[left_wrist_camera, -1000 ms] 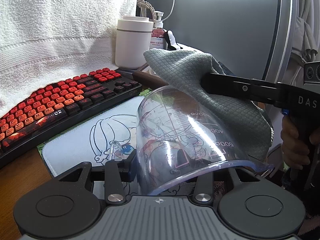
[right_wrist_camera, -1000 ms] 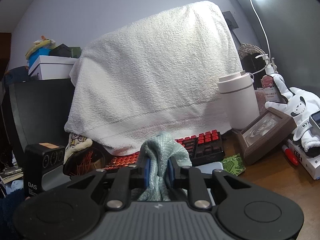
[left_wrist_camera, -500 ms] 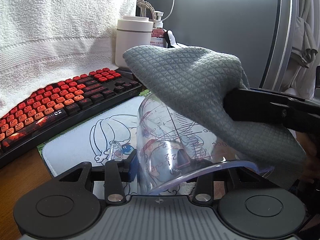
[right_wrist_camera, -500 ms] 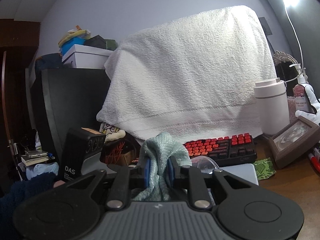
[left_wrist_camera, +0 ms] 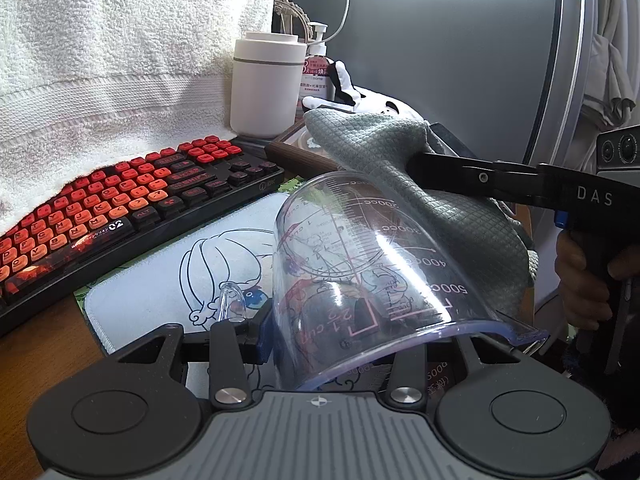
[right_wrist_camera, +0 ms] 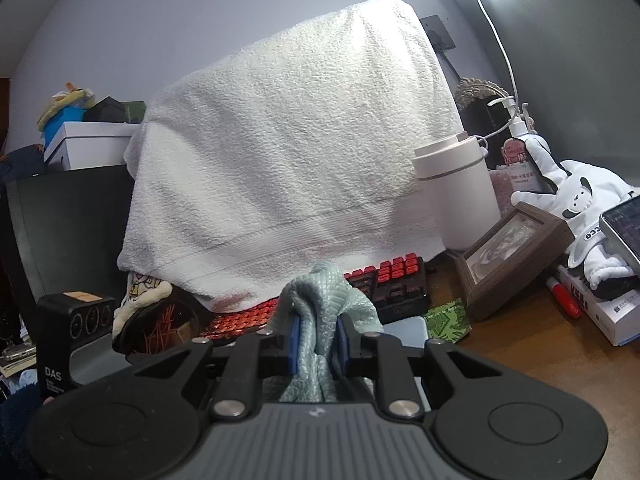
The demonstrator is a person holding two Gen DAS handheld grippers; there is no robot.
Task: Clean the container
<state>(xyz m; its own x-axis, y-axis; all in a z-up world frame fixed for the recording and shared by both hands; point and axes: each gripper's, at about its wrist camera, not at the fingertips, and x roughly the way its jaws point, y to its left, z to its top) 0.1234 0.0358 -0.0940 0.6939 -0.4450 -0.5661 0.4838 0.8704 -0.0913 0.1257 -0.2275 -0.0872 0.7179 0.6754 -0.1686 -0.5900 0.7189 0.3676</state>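
A clear plastic measuring cup (left_wrist_camera: pixel 360 264) with printed marks lies tilted, mouth toward the left wrist camera, above a white desk mat (left_wrist_camera: pixel 168 280). My left gripper (left_wrist_camera: pixel 360 336) is shut on the cup near its rim; the far finger shows only through the plastic. A grey-green waffle cloth (left_wrist_camera: pixel 452 216) drapes over the cup's upper right side. My right gripper (left_wrist_camera: pixel 424 164) comes in from the right, shut on that cloth, with a hand (left_wrist_camera: pixel 580 276) on its handle. In the right wrist view the cloth (right_wrist_camera: pixel 324 300) is bunched between my right gripper's (right_wrist_camera: pixel 318 340) blue pads.
A red and black keyboard (left_wrist_camera: pixel 120 200) lies beyond the mat. Behind it hangs a white towel (right_wrist_camera: pixel 288 152). A white tumbler (left_wrist_camera: pixel 266 84), pump bottle (right_wrist_camera: pixel 516 140), brown picture frame (right_wrist_camera: pixel 512 252), plush toy (right_wrist_camera: pixel 580 200) and red marker (right_wrist_camera: pixel 564 300) crowd the back right.
Half a second ago the cloth was spread wide across the top of the cup, toward the left. It has since drawn back to the cup's right side. The cup stayed still.
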